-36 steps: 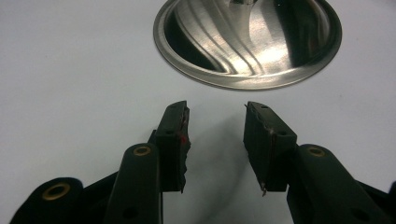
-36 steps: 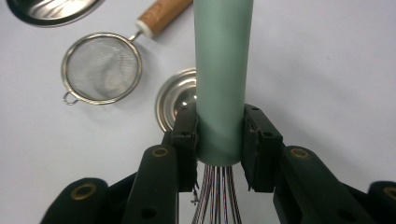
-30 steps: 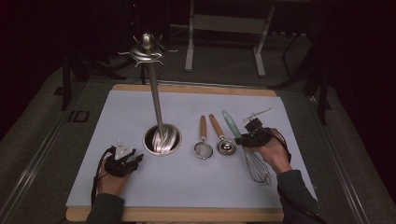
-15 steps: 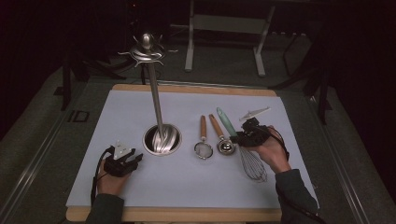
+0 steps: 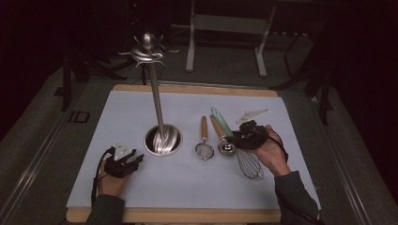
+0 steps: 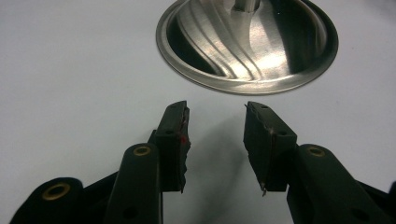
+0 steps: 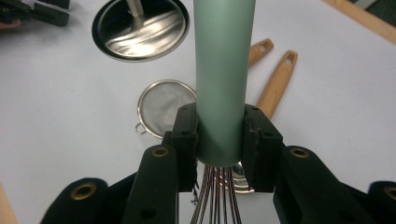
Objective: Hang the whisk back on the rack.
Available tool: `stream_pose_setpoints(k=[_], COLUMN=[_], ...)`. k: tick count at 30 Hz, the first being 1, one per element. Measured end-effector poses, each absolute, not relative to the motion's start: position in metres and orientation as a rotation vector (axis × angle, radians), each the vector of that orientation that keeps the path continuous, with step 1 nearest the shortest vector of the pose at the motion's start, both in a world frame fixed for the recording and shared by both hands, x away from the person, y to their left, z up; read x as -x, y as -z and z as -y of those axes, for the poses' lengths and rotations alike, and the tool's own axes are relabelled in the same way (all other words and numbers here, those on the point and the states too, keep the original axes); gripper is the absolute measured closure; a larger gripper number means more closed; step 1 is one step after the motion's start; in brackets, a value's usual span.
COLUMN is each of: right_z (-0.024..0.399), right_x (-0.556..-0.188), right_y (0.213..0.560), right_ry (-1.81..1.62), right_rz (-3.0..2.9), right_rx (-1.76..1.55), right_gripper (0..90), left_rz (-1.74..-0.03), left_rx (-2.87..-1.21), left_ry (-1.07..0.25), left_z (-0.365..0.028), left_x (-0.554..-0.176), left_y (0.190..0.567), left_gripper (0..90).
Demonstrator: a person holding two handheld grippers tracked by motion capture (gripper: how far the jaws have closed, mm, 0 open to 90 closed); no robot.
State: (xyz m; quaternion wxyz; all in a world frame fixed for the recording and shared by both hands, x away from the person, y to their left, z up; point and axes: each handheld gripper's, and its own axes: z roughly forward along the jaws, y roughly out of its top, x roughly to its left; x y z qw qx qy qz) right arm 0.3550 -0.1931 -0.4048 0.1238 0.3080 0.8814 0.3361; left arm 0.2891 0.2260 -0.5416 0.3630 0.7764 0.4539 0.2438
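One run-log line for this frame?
right gripper: shut on whisk handle | left gripper: open, empty, near stand base

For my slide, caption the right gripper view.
Right gripper clamps the teal-handled wire whisk above a small mesh strainer.

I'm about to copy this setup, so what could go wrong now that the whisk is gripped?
The right gripper clamps the whisk on its smooth round handle, so it might twist or slip. The strainer and measuring spoon lie right beside it; swinging wires could knock them. The tall stand may be bumped.
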Motion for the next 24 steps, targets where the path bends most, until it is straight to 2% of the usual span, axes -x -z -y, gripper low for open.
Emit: stream_pose_setpoints(k=[24], right_z=[0.173], right_x=[-0.344], right_y=[0.387], right_ry=[-1.051], right_rz=[-2.529], right_rx=[-0.783], right_gripper=[69.1], left_rz=[-1.171], left_rx=[-1.99], left_ry=[-0.623], left_z=[-0.227], left_x=[-0.289], left_y=[0.542], left_gripper=[60.5])
